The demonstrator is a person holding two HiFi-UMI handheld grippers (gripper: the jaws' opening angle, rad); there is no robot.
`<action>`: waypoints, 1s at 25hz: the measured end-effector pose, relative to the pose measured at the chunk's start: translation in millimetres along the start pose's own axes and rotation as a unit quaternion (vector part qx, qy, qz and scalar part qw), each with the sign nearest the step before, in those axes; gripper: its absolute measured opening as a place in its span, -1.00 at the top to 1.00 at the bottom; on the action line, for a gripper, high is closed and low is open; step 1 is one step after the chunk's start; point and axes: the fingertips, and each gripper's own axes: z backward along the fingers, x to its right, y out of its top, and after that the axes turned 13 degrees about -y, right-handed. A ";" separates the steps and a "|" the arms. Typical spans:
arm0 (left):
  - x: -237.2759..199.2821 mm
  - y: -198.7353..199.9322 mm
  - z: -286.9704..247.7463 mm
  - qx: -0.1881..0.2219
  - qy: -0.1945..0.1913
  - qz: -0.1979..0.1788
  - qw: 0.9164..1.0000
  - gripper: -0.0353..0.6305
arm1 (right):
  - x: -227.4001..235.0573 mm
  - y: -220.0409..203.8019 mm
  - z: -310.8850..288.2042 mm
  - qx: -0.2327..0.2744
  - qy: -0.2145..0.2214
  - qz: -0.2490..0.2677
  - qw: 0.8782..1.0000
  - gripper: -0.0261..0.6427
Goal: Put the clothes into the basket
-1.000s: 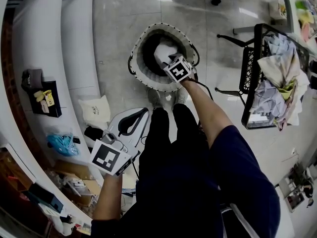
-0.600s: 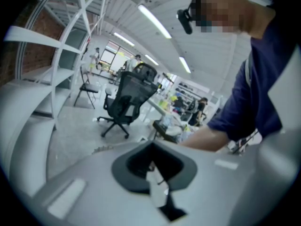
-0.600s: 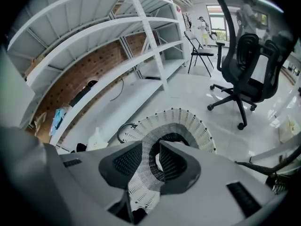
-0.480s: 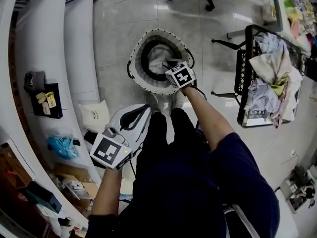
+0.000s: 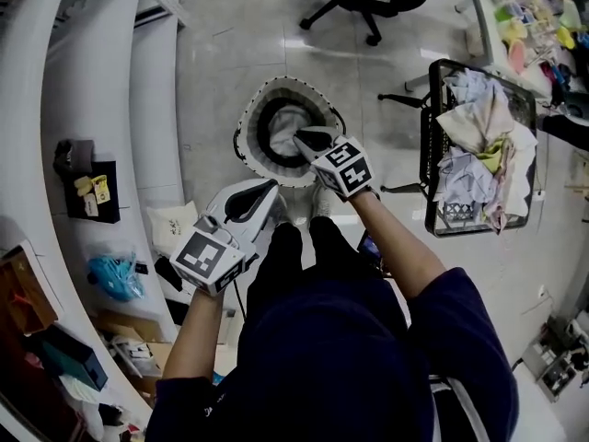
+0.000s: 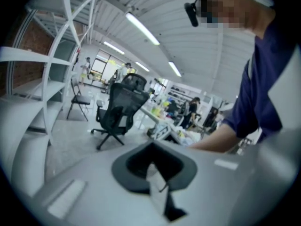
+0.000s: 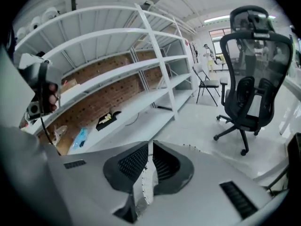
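Head view, looking steeply down: the round basket [image 5: 248, 127] stood on the floor just ahead of my feet, with a pale garment [image 5: 287, 121] lying in its well, inside the rim. My right gripper [image 5: 306, 139] hung over the basket's near rim, its jaws closing and nearly together. The right gripper view showed nothing between them, only white shelving [image 7: 117, 65] and an office chair [image 7: 249, 79] beyond. My left gripper [image 5: 262, 194] was held off to the left of the basket's near edge, clear of it. Its jaws were together and likewise empty in the left gripper view.

To the right, well apart from the basket, a black wire crate [image 5: 429, 136] on legs carried a heap of mixed clothes [image 5: 479, 136] that rose above its rim and draped over the near edge.

By my reading the job was begun but far from finished: at least one piece was in the basket, while the bulk of the load sat in the crate. With neither gripper carrying anything, the next move, as I judged it, called for a turn to the crate for another piece. How many garments lay in the basket I could not tell, since the dark interior showed only that one light patch.
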 end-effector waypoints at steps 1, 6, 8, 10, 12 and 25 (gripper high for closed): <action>2.7 2.9 0.2 0.003 -0.002 -0.005 1.000 0.88 | -3.5 12.5 12.2 0.015 0.003 0.002 1.000 0.82; 13.5 25.9 -0.4 0.019 0.005 -0.021 1.000 0.88 | -16.6 64.7 76.0 0.071 0.012 0.025 0.997 0.85; 18.8 36.5 -0.9 0.032 0.002 -0.030 0.999 0.88 | -22.2 83.0 101.1 0.094 0.013 0.028 0.995 0.87; 23.0 43.5 -0.6 0.037 0.000 -0.039 0.999 0.88 | -28.4 98.6 123.8 0.115 0.015 0.032 0.993 0.87; 26.1 50.6 -0.7 0.038 0.001 -0.046 0.998 0.88 | -33.6 111.8 143.5 0.132 0.015 0.037 0.990 0.88; 52.2 84.4 -15.7 0.065 -0.005 -0.078 0.995 0.88 | -41.0 155.5 219.4 0.191 0.022 0.051 0.980 0.89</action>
